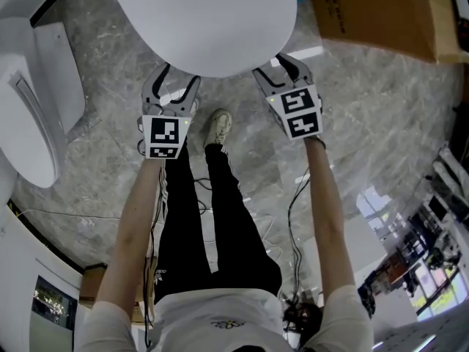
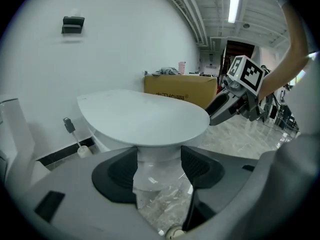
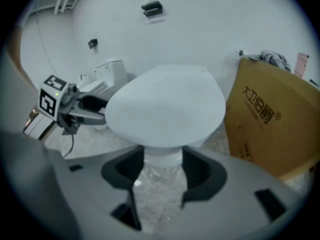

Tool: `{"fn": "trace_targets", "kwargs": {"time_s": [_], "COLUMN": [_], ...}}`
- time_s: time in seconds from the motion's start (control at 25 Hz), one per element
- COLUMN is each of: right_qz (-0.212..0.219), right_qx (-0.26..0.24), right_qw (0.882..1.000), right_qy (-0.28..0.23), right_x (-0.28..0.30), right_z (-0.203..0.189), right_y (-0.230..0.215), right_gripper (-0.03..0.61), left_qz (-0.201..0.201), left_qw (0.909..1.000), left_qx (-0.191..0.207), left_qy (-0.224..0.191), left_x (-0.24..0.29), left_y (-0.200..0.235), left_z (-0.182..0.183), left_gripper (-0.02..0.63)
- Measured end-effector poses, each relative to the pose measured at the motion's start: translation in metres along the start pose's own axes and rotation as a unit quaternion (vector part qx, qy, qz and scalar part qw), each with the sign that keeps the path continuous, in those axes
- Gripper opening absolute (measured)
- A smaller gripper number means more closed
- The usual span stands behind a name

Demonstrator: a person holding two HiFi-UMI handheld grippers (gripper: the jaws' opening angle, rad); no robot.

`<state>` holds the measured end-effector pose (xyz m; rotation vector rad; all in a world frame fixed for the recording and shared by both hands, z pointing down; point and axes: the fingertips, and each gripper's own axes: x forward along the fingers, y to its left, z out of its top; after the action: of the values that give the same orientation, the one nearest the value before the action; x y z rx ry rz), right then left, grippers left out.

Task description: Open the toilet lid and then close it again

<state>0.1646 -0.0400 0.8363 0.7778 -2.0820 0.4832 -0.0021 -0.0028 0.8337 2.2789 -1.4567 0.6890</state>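
The white toilet lid (image 1: 212,20) lies shut and flat on the bowl, seen from above in the head view. My left gripper (image 1: 172,78) sits at the lid's front rim on the left, its fingertips tucked under the edge. In its own view the left gripper (image 2: 159,170) stands open below the lid (image 2: 145,116), the bowl's front showing between the pads. My right gripper (image 1: 282,66) is at the front rim on the right. Its own view shows the right gripper (image 3: 162,170) open under the lid (image 3: 167,109); neither gripper grips anything.
A brown cardboard box (image 1: 381,9) stands close on the toilet's right. Another white fixture (image 1: 29,101) is at the left. A toilet brush (image 2: 75,136) rests by the wall. The person's shoe (image 1: 218,127) and cables (image 1: 293,196) lie on the marble floor.
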Motion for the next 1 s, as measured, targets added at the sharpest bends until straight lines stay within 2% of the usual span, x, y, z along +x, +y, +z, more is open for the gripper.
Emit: {"fn": "trace_targets", "kwargs": {"time_s": [0.16,0.36,0.8,1.0], "right_qz": [0.012,0.027,0.048,0.059], "right_qx": [0.002,0.004,0.019,0.024], "right_qw": [1.0,0.999,0.991,0.987], "right_qy": [-0.008,-0.024,-0.122,-0.145], "right_x": [-0.017,-0.044,-0.13,-0.156], "right_z": [0.013,0.036,0.137,0.185], "right_y": [0.002,0.004,-0.004,-0.01], "right_gripper": [0.253,0.253,0.253,0.255], "left_qz": [-0.008,-0.024,-0.032,-0.042], "left_qw": [0.9994,0.9985,0.9906,0.9825], "left_qx": [-0.034,-0.048,-0.088,-0.13], "left_qy": [-0.003,-0.012,-0.1,-0.126], "left_x": [-0.012,-0.03,-0.078,-0.093], "left_y": [0.0,0.001,0.02,0.037], "left_z": [0.016,0.043,0.15,0.192], "left_gripper": [0.293,0.293,0.296,0.304]}}
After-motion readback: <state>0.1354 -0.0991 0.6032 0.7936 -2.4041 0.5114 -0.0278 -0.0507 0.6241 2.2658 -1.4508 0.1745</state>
